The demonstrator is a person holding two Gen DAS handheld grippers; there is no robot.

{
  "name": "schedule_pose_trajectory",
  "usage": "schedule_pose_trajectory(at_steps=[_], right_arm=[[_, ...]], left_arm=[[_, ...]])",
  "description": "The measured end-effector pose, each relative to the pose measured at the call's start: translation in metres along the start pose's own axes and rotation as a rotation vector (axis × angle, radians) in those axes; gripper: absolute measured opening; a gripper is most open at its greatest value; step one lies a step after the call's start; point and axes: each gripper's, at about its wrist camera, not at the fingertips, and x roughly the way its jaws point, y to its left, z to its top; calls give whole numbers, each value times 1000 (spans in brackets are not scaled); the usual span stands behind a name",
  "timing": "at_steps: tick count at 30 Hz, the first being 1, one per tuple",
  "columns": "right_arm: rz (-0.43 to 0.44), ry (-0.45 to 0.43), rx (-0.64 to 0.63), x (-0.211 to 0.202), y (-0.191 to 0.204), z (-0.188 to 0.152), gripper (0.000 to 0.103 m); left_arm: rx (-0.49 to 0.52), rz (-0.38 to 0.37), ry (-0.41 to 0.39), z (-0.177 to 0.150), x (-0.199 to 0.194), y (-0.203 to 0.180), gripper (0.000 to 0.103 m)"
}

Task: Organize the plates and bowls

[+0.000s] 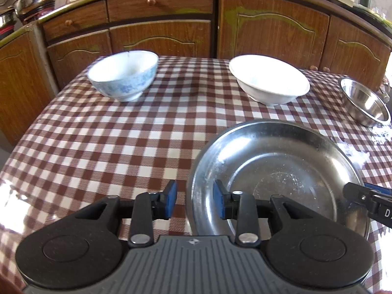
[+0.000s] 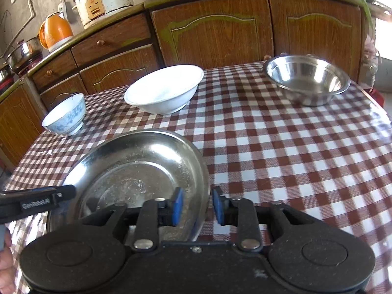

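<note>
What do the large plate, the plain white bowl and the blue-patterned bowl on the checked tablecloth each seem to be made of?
Large plate: metal, likely stainless steel; shiny, mirror-like glare, fine scratches.
Plain white bowl: probably ceramic or melamine; smooth, opaque, glossy white.
Blue-patterned bowl: likely glazed porcelain; white body, blue floral print, raised foot.

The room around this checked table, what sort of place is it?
Most likely a home kitchen. Wooden cabinets run under a counter that carries a rice cooker and an orange kettle, and the table with the checked cloth holds bowls and a steel plate.
</note>
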Motion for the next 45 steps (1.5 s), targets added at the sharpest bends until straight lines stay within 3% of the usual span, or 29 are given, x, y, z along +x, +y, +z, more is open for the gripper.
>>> schedule_pose_trajectory(at_steps=[3, 7, 12, 19, 32, 45], right_arm=[[-33, -11, -17, -14, 1, 3, 47], [-42, -33, -38, -37, 6, 6, 65], [-36, -51, -63, -69, 12, 7, 71], [-47, -73, -90, -107, 15, 9, 78], [-69, -142, -89, -165, -3, 13, 80], [-102, -181, -47, -191, -25, 17, 80]], left_arm=[[-7, 25, -1, -1, -13, 0, 48], [16, 23, -11, -4, -34, -8, 57], [19, -6, -21, -8, -62, -15, 66], [16, -22, -23, -14, -93, -25, 70], [57, -79, -74, -12, -135, -60, 76], [98, -115, -108, -9, -155, -91, 78]])
